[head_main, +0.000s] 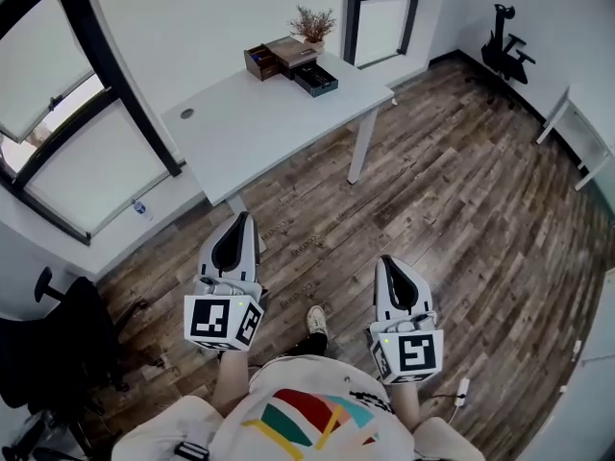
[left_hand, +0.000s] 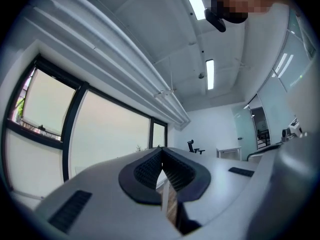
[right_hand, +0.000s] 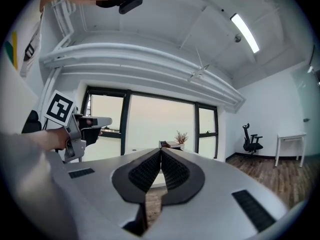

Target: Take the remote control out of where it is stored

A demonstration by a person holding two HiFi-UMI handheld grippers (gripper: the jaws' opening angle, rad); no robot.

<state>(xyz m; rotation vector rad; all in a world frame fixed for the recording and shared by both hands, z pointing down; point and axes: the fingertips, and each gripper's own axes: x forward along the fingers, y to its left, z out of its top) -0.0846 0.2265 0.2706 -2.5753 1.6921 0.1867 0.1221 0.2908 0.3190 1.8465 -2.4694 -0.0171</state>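
A white desk [head_main: 259, 113] stands ahead of me across the wooden floor. At its far end sit a brown wooden storage box [head_main: 274, 59] and an open dark tray [head_main: 315, 80]. No remote control shows in any view. My left gripper [head_main: 244, 218] and right gripper [head_main: 386, 261] are held low in front of the body, well short of the desk. Both point toward it. In the left gripper view the left gripper [left_hand: 161, 150] has its jaws pressed together with nothing between them. The right gripper [right_hand: 161, 149] is shut and empty too; beyond its tips I see the box [right_hand: 167, 144].
A potted dry plant [head_main: 312, 24] stands behind the box. A black office chair [head_main: 504, 51] is at the far right, another black chair [head_main: 58, 344] at the near left. A white side table [head_main: 577, 133] lines the right wall. A bottle [head_main: 141, 209] lies under the window.
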